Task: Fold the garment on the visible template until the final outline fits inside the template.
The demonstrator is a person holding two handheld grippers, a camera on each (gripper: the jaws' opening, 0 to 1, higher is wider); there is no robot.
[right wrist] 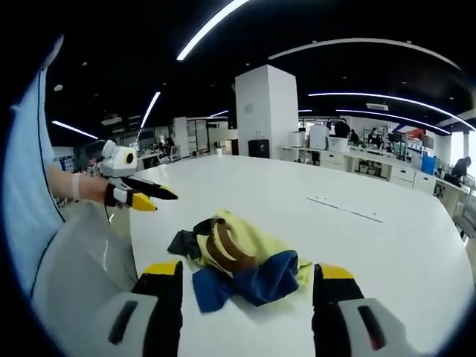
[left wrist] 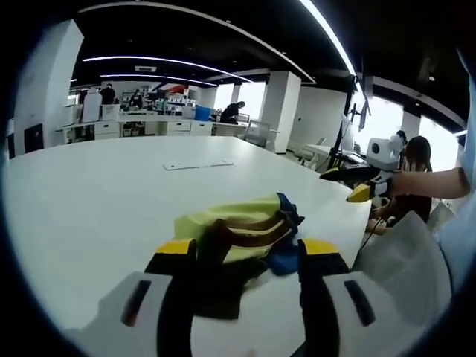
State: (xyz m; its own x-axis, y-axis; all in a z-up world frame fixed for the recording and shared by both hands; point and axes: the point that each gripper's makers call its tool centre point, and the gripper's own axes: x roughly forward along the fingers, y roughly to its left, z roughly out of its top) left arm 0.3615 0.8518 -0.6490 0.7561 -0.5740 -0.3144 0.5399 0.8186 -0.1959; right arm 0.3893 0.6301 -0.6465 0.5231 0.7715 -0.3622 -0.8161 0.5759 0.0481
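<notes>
Clearly both grippers, left gripper (left wrist: 247,256) and right gripper (right wrist: 251,281), are spread wide and hold nothing; the crumpled garment (right wrist: 242,260) lies just ahead between the fingers, perhaps touching the left ones, with bare table (left wrist: 89,193) all around it.

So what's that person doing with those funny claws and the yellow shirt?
A person holds a gripper in each hand, above a big white table. The crumpled yellow garment with brown stripes and blue trim lies in a heap there. The left gripper and right gripper are both open and hold nothing. No folding has been done yet.
</notes>
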